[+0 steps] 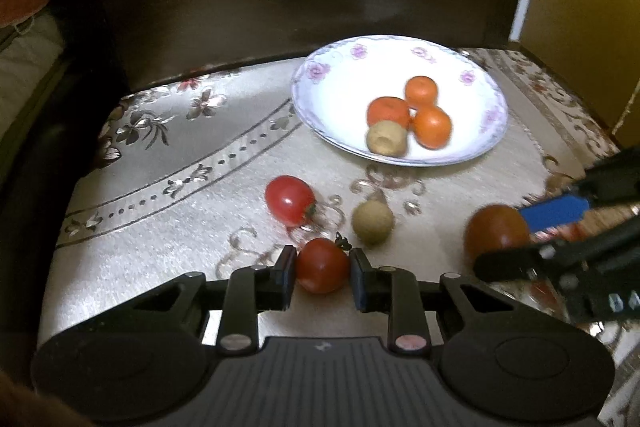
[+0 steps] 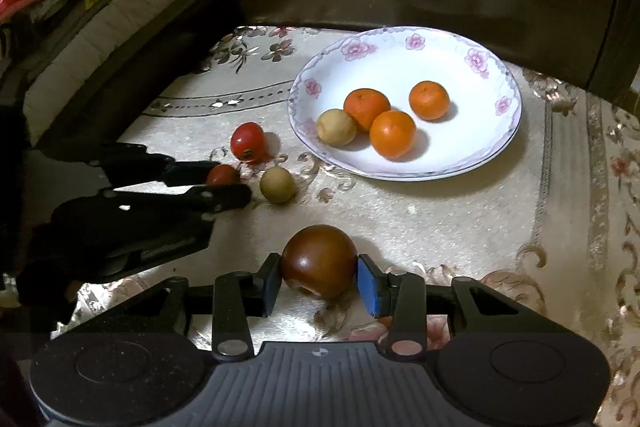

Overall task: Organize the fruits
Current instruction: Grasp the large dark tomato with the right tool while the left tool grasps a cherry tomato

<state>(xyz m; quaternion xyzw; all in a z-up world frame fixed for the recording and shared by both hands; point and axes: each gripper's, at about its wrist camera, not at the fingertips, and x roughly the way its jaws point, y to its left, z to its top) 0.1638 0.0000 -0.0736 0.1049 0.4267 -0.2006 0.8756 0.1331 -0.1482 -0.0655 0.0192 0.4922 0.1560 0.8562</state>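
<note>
Dim warm light, plate (image 1: 320, 99) glare, blurred fisheye edges

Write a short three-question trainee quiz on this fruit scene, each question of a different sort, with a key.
1. True or false: the plate holds three oranges and one tan fruit.
2. Multiple choice: which fruit sits between the fingers of the right gripper? A) an orange B) the dark brown fruit C) a green apple
3. Fill in: the left gripper has its fingers on either side of a small red ____.

Key: 1 true; 2 B; 3 tomato. Off the plate, a second red tomato and a tan fruit lie loose on the tablecloth.
</note>
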